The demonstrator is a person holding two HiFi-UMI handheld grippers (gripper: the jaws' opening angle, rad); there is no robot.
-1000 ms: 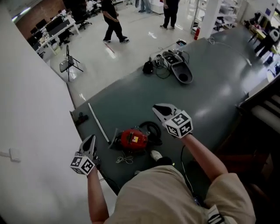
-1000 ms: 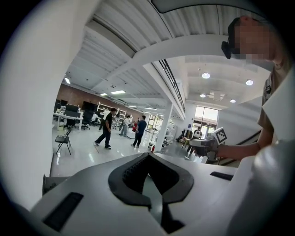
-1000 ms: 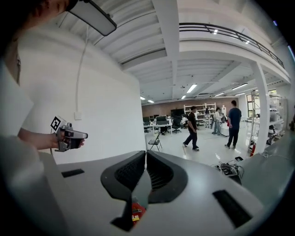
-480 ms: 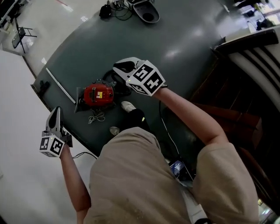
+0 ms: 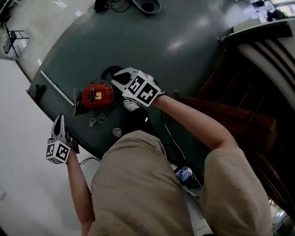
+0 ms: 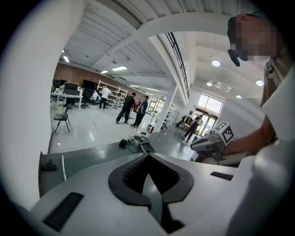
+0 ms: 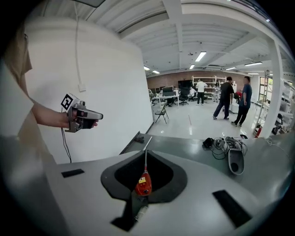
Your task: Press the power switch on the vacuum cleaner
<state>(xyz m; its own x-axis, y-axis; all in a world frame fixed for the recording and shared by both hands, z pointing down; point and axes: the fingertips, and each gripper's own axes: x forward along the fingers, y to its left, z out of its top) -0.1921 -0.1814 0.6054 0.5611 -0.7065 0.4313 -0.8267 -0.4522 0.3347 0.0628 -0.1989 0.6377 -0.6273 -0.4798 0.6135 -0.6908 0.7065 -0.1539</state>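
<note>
The red vacuum cleaner (image 5: 96,93) lies on the dark grey-green floor platform (image 5: 184,41), with a black hose (image 5: 109,72) curled at its far side. My right gripper (image 5: 117,76) hangs above the vacuum's right side, jaws shut and empty. In the right gripper view the vacuum cleaner (image 7: 143,184) shows small and well below, through the opening behind the closed tips of my right gripper (image 7: 146,152). My left gripper (image 5: 58,120) is held off to the left over the platform's edge, shut and holding nothing. The left gripper (image 6: 148,156) points across the room, away from the vacuum.
A thin metal rod (image 5: 56,87) lies left of the vacuum, with a coiled cord (image 5: 96,120) by its near side. A dark nozzle with tangled cables (image 5: 148,5) sits at the far edge. Wooden steps (image 5: 258,50) rise on the right. People walk far off (image 7: 225,97).
The head view has tipped further down. My right gripper has come down and left to hang over the vacuum's right side. The left gripper has stayed at the left.
</note>
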